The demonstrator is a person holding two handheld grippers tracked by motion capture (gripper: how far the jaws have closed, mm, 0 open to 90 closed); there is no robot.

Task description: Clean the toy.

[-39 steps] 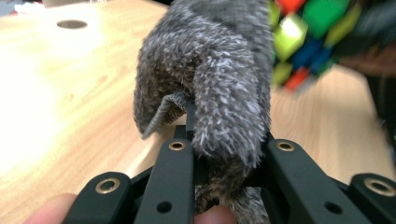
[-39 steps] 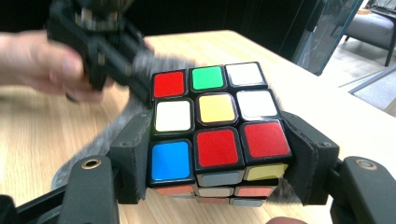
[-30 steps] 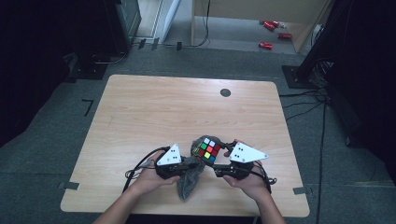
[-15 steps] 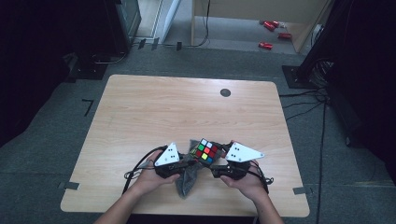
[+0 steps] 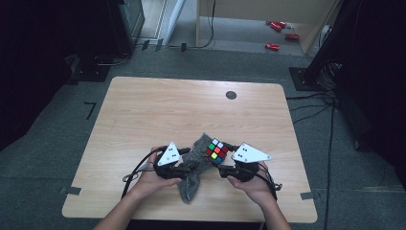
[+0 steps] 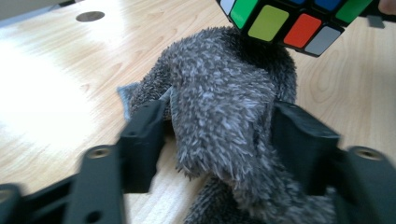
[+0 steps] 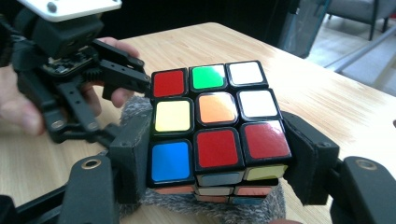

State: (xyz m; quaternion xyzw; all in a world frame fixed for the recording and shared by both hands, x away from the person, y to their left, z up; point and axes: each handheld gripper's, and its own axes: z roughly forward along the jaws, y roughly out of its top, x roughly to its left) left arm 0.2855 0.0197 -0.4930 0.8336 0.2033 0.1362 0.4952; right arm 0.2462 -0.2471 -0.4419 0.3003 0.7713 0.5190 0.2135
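- At the near edge of a light wooden table (image 5: pixel 143 115), a person's right gripper (image 5: pixel 229 168) clamps a scrambled, multi-coloured puzzle cube (image 5: pixel 217 150) by two opposite sides, its black pads (image 7: pixel 133 154) pressed flat against it.
- The cube sits on the upper end of a fuzzy grey cloth (image 5: pixel 194 167).
- The left gripper (image 5: pixel 184 167), its jaws having just been opening, stands wide around a bunched fold of the cloth (image 6: pixel 219 121), which lies between the pads.
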